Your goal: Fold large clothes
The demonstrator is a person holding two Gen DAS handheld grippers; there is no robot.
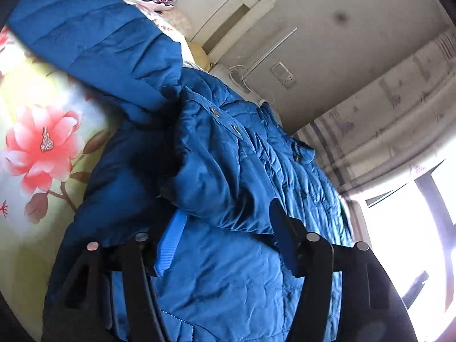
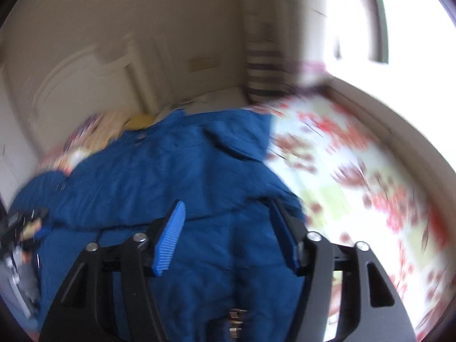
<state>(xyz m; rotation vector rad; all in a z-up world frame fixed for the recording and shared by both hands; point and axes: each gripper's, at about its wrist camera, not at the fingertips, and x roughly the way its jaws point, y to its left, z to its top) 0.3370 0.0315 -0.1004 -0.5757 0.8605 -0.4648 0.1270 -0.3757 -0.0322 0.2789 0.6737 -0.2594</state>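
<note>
A large blue quilted jacket (image 1: 233,154) lies spread on a floral bed sheet (image 1: 42,142). One sleeve (image 1: 94,42) is folded across its upper part, and dark fur trim (image 1: 159,154) shows at the hood. My left gripper (image 1: 226,211) hangs just over the jacket with its jaws wide apart. A fold of fabric bulges between the blue pads (image 1: 168,248), but they do not press on it. In the blurred right wrist view, my right gripper (image 2: 228,203) is open above the same jacket (image 2: 171,171), holding nothing.
A cream headboard (image 2: 85,79) and patterned pillows (image 1: 154,0) sit beyond the jacket. The floral sheet (image 2: 342,171) extends to the jacket's right toward a bright window (image 2: 413,22). A striped curtain (image 1: 384,99) and a wall socket (image 1: 285,75) are on the far wall.
</note>
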